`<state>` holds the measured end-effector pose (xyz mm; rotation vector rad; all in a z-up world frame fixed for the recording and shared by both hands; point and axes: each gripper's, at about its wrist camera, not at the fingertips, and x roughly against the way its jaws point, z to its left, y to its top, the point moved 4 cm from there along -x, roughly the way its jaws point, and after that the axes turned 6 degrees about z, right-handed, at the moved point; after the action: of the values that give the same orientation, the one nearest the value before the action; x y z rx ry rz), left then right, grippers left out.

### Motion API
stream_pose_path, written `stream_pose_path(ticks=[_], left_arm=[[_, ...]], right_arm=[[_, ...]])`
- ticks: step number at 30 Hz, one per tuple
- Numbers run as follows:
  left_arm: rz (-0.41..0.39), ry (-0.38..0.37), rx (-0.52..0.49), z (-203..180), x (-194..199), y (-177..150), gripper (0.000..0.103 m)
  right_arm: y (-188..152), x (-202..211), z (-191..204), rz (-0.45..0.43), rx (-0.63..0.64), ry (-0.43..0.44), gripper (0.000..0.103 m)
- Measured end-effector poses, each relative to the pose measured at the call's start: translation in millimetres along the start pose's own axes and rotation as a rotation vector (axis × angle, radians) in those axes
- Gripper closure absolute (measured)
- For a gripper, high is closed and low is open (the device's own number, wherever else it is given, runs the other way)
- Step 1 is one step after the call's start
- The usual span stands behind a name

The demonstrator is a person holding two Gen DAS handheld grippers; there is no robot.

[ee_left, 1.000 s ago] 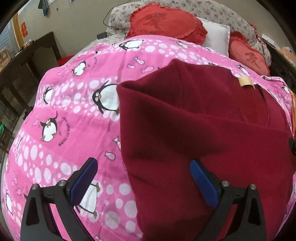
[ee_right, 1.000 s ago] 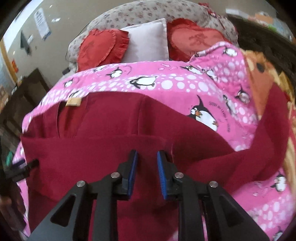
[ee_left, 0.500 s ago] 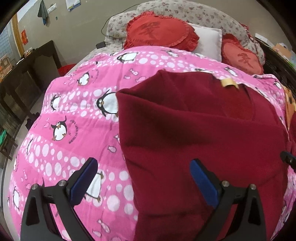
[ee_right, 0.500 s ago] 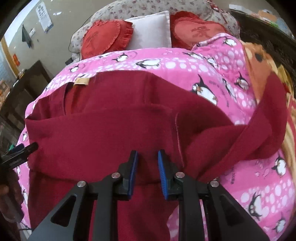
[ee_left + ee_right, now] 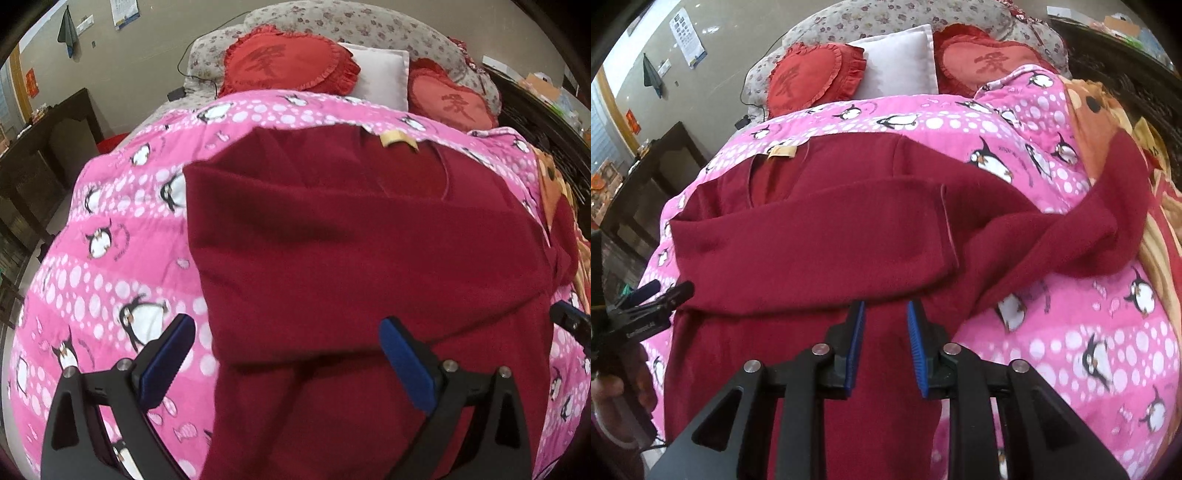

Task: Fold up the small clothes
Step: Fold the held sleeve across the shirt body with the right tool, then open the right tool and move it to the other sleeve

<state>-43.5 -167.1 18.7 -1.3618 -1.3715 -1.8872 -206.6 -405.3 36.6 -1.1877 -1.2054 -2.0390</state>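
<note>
Centrally, a dark red fleece sweater (image 5: 369, 251) lies on a pink penguin-print quilt (image 5: 122, 266) covering the bed, its near sleeve folded across the body and its other sleeve (image 5: 1108, 221) trailing toward the quilt's right edge. A tan neck label (image 5: 782, 151) shows no legible writing. Two red heart-shaped cushions (image 5: 288, 62) at the head of the bed each bear one darker character, flanking a white pillow (image 5: 380, 74). The left gripper (image 5: 284, 354) hovers with fingers spread wide, empty, straddling the sweater's left edge. The right gripper (image 5: 885, 343) has fingers narrowly parted over the fabric, gripping nothing. Compared with a second ago, both grippers have drawn back and more bed is visible.
</note>
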Motion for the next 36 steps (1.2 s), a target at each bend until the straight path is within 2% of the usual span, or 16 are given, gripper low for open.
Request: stream_pose_path(ticks=[7, 12, 19, 27, 36], left_arm=[[-0.001, 0.036, 0.028, 9, 8, -23, 0.001], [-0.037, 0.038, 0.017, 6, 29, -41, 0.001], [-0.067, 0.002, -0.007, -8, 52, -63, 0.001], [-0.075, -0.008, -0.019, -13, 64, -72, 0.001], [-0.07, 0.002, -0.017, -14, 59, -70, 0.001]], right_arm=[[-37, 5, 12, 0.021, -0.003, 0.006, 0.097], [-62, 13, 17, 0.033, -0.036, 0.02, 0.096], [-90, 26, 15, 0.056, -0.061, -0.001, 0.096], [-96, 35, 15, 0.041, -0.074, -0.008, 0.095], [-96, 34, 15, 0.049, -0.084, -0.002, 0.095]])
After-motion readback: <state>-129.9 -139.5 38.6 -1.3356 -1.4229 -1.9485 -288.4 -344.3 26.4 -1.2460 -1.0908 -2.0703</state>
